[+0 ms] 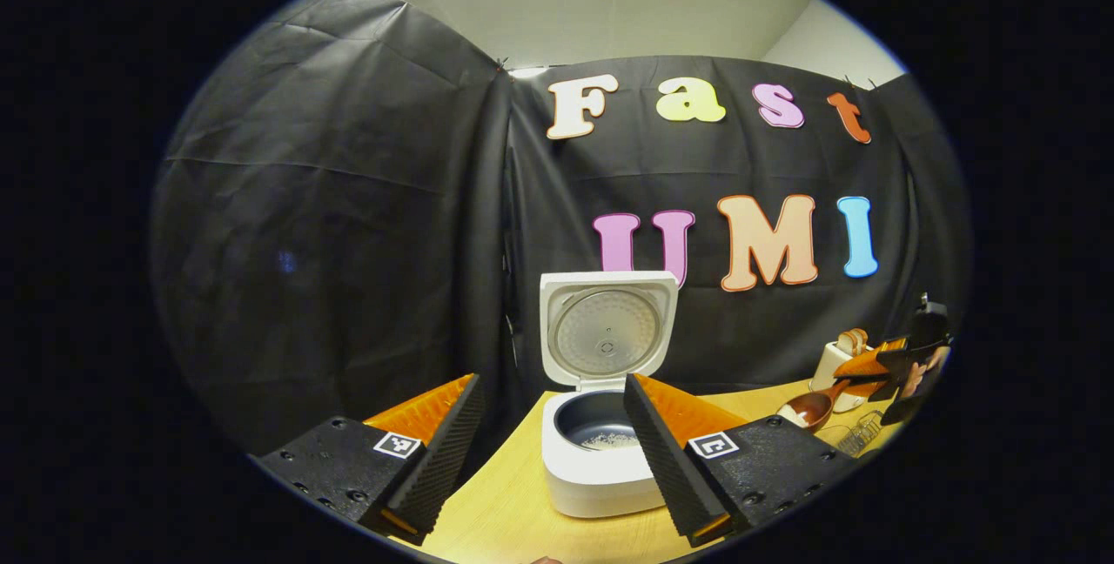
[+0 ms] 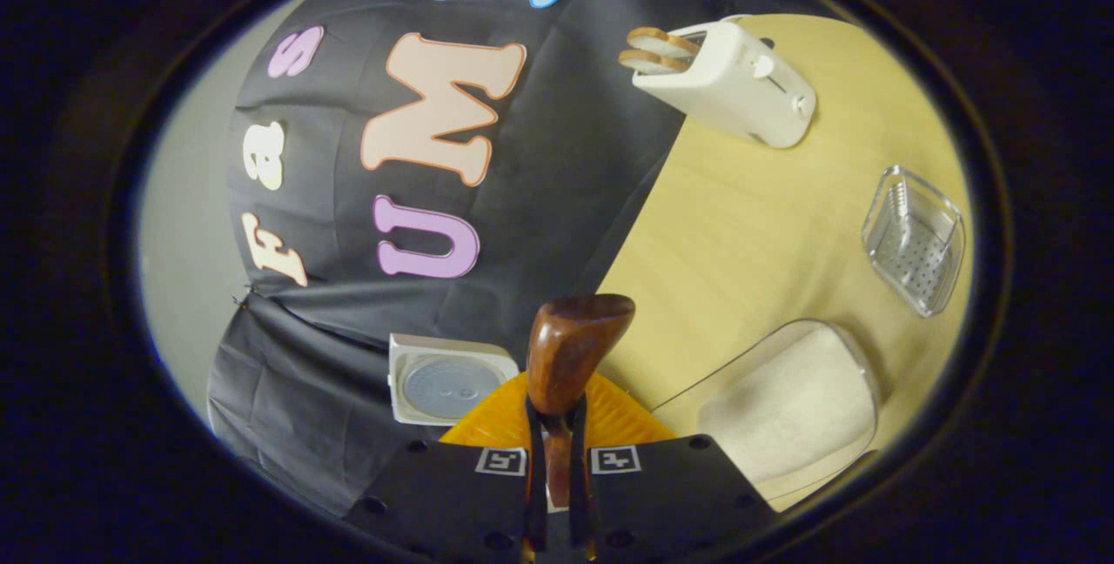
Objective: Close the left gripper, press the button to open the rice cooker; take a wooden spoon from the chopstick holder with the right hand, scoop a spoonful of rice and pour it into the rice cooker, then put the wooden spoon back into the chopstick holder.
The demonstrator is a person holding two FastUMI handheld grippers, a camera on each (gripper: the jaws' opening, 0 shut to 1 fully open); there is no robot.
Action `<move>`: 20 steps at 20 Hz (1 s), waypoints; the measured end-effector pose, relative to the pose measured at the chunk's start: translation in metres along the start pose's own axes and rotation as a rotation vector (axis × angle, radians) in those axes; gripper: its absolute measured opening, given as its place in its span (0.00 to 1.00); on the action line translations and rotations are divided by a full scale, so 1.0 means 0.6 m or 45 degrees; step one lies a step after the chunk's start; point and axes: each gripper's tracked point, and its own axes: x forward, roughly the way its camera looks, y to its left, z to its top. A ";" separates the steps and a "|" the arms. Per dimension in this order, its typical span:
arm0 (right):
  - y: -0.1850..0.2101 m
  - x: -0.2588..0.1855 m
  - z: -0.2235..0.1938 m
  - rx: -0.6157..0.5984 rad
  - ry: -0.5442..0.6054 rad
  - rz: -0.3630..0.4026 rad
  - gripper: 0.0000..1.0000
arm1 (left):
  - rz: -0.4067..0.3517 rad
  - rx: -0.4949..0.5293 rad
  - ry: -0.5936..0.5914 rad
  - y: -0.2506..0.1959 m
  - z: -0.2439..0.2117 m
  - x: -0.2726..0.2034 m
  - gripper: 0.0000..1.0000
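While clamped, the right claw (image 2: 557, 451) holds the wooden spoon (image 2: 570, 351) pointing forward.

rice cooker (image 2: 448, 387) body hidden behind fingers

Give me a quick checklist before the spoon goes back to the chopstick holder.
1. Rice cooker lid open: ok, it stands upright.
2. Rice in the cooker pot: ok, a small white heap lies on the bottom.
3. Right tongs gripping the wooden spoon: ok, both fingers press on its handle.
4. Spoon bowl empty: cannot tell, only its back shows in the right gripper view.
5. Chopstick holder free to receive the spoon: ok, the clear holder sits on the table with nothing in it.
6. Left tongs out of the way: ok, open, hovering near the cooker.
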 end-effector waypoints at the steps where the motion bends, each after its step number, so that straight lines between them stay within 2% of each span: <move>1: 0.012 0.008 -0.005 -0.008 0.007 0.010 0.14 | 0.001 -0.007 0.001 0.003 -0.002 -0.002 0.95; 4: 0.043 0.030 -0.027 -0.055 0.021 0.034 0.13 | 0.009 -0.016 0.009 0.018 -0.008 -0.006 0.93; 6: 0.062 0.053 -0.046 -0.065 0.037 0.053 0.14 | 0.017 -0.016 0.016 0.031 -0.012 -0.011 0.95; 7: 0.070 0.066 -0.054 -0.073 0.043 0.056 0.11 | 0.023 -0.014 0.022 0.038 -0.014 -0.013 0.95; 13: 0.141 0.121 -0.117 -0.135 0.082 0.117 0.13 | 0.063 -0.029 0.031 0.082 -0.020 -0.030 0.95; 20: 0.198 0.220 -0.191 -0.268 0.109 0.128 0.13 | 0.089 -0.030 0.060 0.124 -0.037 -0.041 0.95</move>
